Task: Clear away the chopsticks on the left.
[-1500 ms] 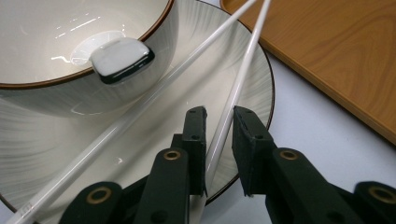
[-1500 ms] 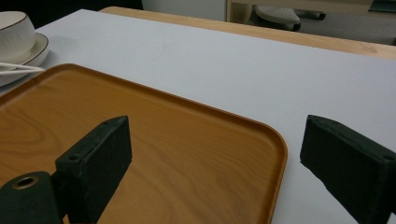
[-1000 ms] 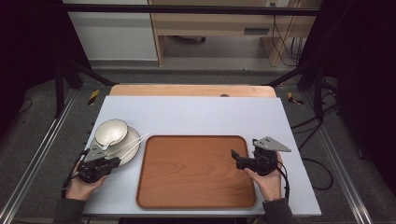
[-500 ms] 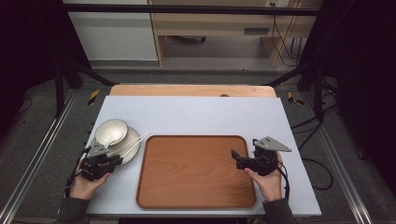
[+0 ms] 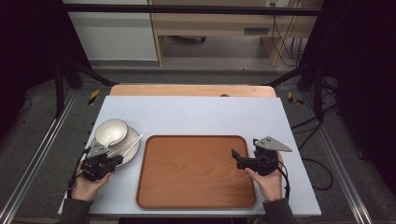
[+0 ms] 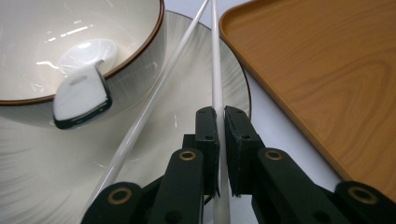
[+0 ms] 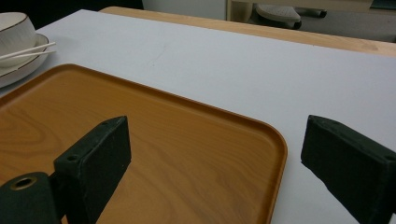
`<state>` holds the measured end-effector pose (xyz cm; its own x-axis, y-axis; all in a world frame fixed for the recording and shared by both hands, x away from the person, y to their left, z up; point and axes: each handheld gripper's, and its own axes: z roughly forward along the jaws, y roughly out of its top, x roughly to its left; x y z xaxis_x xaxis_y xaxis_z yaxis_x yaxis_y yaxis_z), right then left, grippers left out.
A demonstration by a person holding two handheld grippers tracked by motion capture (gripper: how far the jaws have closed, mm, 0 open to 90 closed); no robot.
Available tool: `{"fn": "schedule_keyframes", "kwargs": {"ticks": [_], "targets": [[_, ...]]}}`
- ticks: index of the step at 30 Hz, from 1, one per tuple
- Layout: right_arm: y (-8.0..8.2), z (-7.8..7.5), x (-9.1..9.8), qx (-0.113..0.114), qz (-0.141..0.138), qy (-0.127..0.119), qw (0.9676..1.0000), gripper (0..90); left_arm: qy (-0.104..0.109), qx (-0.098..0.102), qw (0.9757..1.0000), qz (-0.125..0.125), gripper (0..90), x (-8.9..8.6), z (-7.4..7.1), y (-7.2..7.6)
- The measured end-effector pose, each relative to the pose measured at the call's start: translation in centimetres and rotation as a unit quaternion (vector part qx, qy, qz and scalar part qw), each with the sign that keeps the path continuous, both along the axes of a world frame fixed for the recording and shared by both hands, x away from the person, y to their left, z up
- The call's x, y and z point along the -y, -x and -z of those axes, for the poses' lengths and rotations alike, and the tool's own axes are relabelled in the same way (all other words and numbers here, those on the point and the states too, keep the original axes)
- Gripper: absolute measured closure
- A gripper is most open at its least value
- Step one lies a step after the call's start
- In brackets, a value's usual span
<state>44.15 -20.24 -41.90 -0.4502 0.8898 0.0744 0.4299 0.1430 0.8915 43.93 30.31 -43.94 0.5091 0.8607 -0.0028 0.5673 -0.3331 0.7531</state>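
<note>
Left gripper (image 6: 221, 122) is clamped tight on one white chopstick (image 6: 215, 60), jaws having just been closing on it. That stick is laid over the plate (image 6: 205, 84), with a second chopstick (image 6: 154, 100) crossed beside it. On the plate's far-left part a bowl (image 6: 70, 42) is seated, a spoon (image 6: 84, 88) rested inside. Right gripper (image 7: 212, 154) is held wide open, nothing gripped, over the wooden tray's (image 5: 196, 172) right edge on the table (image 5: 196, 114).

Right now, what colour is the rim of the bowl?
Dark brown; the bowl itself is off-white. The left gripper view shows it best.
</note>
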Motion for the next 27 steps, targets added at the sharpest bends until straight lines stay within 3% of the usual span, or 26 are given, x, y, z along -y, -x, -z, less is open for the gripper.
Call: {"fn": "schedule_keyframes", "kwargs": {"ticks": [9,16,19,27], "targets": [[0.1,-0.2,0.2,0.007,0.004,0.000,1.0000,7.4,0.012,0.023,0.9995,-0.016,84.2,2.3,-1.4,1.2],[0.2,-0.3,0.4,0.008,0.007,-0.002,0.9999,7.0,0.020,0.037,0.9981,-0.044,84.2,4.6,-1.9,2.5],[0.1,-0.2,0.4,0.007,0.008,-0.002,0.9999,6.9,0.032,0.043,0.9963,-0.068,84.2,5.5,-1.7,3.1],[0.2,-0.4,0.6,0.010,0.012,-0.004,0.9999,6.9,0.058,0.036,0.9925,-0.102,84.2,6.8,-1.5,3.6]]}}
